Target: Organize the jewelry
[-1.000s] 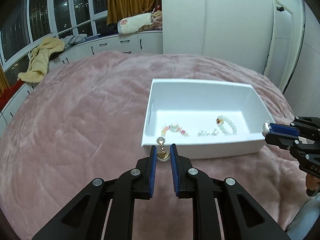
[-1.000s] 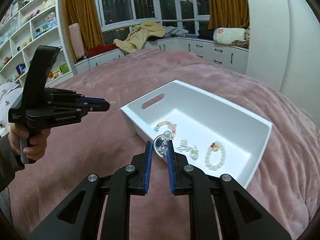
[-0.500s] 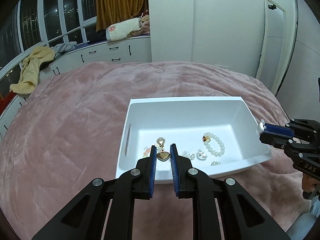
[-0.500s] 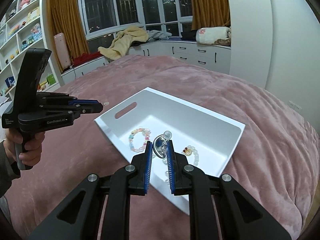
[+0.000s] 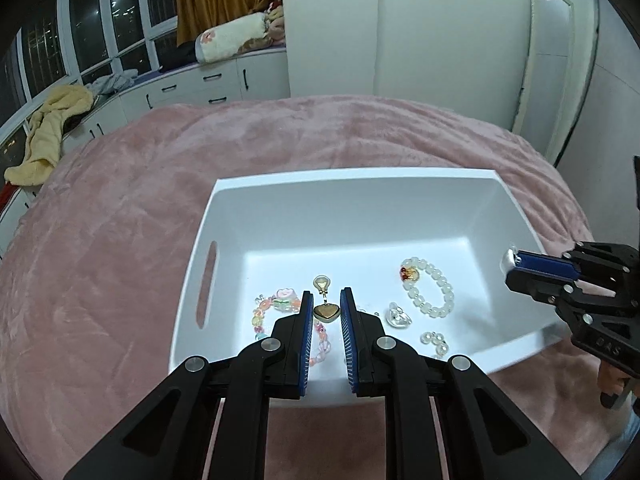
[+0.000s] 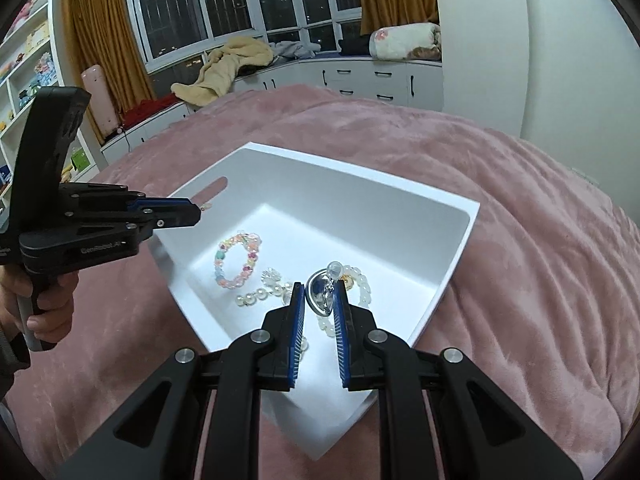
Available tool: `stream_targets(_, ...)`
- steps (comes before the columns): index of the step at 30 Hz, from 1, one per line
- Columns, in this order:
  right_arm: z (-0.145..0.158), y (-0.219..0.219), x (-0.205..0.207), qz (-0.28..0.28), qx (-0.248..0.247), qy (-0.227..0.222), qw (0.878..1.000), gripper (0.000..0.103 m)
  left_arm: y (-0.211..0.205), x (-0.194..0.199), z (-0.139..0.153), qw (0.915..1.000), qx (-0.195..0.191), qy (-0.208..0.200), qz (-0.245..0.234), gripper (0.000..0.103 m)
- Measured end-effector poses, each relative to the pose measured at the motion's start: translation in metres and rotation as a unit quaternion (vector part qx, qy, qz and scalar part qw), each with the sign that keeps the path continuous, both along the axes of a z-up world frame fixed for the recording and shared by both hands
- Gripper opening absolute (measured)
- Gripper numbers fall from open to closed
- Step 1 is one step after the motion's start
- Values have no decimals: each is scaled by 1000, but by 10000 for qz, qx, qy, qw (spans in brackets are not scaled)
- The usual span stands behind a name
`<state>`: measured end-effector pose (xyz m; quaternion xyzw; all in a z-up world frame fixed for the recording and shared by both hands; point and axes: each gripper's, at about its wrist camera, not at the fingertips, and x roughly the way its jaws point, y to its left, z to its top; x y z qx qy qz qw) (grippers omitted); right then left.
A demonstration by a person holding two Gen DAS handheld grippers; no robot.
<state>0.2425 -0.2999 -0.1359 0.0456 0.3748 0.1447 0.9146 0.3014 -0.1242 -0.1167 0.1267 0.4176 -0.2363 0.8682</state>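
A white bin [image 5: 516, 204] [image 6: 460, 248] sits on a pink bed cover. My left gripper [image 5: 325, 307] is shut on a gold heart pendant [image 5: 326, 311] and holds it over the bin's near left part. My right gripper [image 6: 320, 295] is shut on a silver teardrop pendant [image 6: 320, 294] and holds it over the bin's right side. In the bin lie a pastel bead bracelet [image 5: 272, 306] [image 6: 236, 260], a white bead bracelet [image 5: 434, 292] [image 6: 364, 284], a clear crystal piece [image 5: 396, 314] and small pearls [image 5: 434, 340] [image 6: 252, 298].
The pink plush cover [image 5: 120, 240] [image 6: 540, 240] spreads around the bin. White drawers [image 5: 192, 84] and a window seat with a yellow garment [image 6: 228, 68] stand beyond the bed. A white door [image 5: 556, 60] is at the right.
Both grippers have moved forward over the bin, each still holding its pendant. The bin now lies directly below both sets of fingers.
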Motion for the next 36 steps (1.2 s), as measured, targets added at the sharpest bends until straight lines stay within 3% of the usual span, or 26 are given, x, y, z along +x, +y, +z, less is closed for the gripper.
stream_targets(10,-6,1,11,112,-31,70,9999,16,-19,16,-26,9996,112,267,-8,20)
stream_targets(12,-7,2,13,158,-5,134,9998,20,-20,18,-28,9996,131,264,45,24)
stream_targets(14,-5,7,13,230,-81,93,9997,39,-20,19,-27,9995,110,273,89,39)
stream_targets(15,-2,10,11,201,-162,-11,9997,64,-20,18,-26,9996,100,235,100,43)
stream_targets(16,-2,11,10,172,-176,-59,9997,82,-20,16,-24,9997,107,192,115,53)
stream_targets(20,8,7,5,28,55,-178,9998,86,-15,11,-13,9997,68,114,204,79)
stream_targets(24,22,4,-5,-23,172,-279,9995,99,-1,3,5,9996,-104,24,274,81)
stream_targets(28,46,9,-19,-54,60,-362,9993,98,15,-12,30,9988,-212,-230,374,93)
stream_targets(36,100,22,-57,-413,-112,-498,9978,98,45,-61,80,9966,-130,-651,495,93)
